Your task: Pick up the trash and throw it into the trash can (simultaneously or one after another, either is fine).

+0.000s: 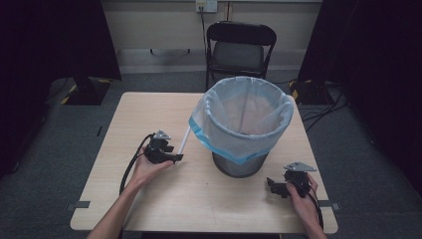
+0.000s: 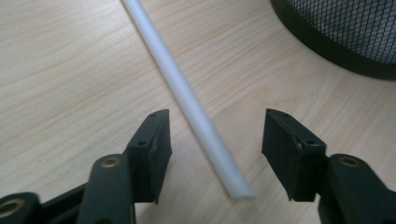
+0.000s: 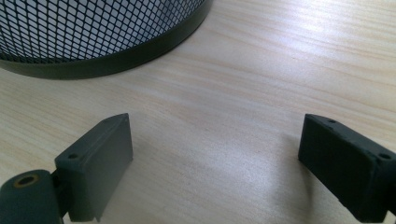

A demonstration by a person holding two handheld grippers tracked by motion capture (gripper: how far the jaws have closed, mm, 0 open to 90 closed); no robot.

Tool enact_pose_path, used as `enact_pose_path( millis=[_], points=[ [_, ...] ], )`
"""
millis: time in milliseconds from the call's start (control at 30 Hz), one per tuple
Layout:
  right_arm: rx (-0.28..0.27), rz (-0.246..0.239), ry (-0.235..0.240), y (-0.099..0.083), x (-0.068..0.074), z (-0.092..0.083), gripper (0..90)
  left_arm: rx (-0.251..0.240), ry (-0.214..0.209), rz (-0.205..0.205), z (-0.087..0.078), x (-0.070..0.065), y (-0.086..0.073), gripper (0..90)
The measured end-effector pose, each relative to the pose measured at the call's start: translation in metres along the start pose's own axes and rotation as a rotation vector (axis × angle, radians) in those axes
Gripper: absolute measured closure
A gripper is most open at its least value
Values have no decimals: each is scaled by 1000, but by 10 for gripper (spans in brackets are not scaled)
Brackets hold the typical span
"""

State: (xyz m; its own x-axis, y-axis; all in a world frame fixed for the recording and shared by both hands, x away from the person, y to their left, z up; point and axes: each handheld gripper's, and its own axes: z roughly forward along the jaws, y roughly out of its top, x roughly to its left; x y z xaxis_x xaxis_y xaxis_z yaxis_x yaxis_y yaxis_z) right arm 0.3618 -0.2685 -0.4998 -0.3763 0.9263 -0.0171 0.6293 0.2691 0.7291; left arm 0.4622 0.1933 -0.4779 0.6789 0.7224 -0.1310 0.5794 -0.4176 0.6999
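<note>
The left gripper (image 2: pixel 212 154) has its jaws parted around the near end of a smooth white tube (image 2: pixel 187 93), not touching it, bare pale-wood tabletop (image 2: pixel 60 70) on either side. The tube runs ahead beside a black mesh bin (image 2: pixel 345 32). The right gripper (image 3: pixel 215 163) stands wide open over bare wood, the bin's rounded base ahead.

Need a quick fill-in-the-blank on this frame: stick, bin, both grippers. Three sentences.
1. The white stick lies on the table between the ____ gripper's fingers, which do not yet touch it.
2. The black mesh bin is lined with a ____ bag.
3. The right gripper has ____ between its fingers.

Missing words: left; blue; nothing
</note>
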Motion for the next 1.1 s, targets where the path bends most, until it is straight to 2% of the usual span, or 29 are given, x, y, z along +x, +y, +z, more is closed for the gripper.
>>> enact_pose_path(
  millis=[67,167,300,367,433,533,700,767,967,1000,1100],
  points=[
    [0,0,0,0,0,0,91,9,-3,9,3,-1,-1,473],
    [0,0,0,0,0,0,90,51,24,39,7,-3,-2,499],
    [0,0,0,0,0,0,90,48,59,47,9,-5,-1,554],
    [0,0,0,0,0,0,90,60,87,73,9,-7,-1,579],
    [0,0,0,0,0,0,90,58,95,64,9,-7,-1,642],
    [0,0,0,0,0,0,90,50,111,39,9,-6,-1,695],
    [0,0,0,0,0,0,90,52,123,33,8,-4,-1,750],
    [0,0,0,0,0,0,90,47,121,11,8,-3,-1,791],
    [0,0,0,0,0,0,90,42,129,5,9,-4,-1,795],
    [0,0,0,0,0,0,90,38,125,-8,9,-4,-1,798],
    [0,0,0,0,0,0,90,35,117,-11,9,-2,-2,800]
  ],
)
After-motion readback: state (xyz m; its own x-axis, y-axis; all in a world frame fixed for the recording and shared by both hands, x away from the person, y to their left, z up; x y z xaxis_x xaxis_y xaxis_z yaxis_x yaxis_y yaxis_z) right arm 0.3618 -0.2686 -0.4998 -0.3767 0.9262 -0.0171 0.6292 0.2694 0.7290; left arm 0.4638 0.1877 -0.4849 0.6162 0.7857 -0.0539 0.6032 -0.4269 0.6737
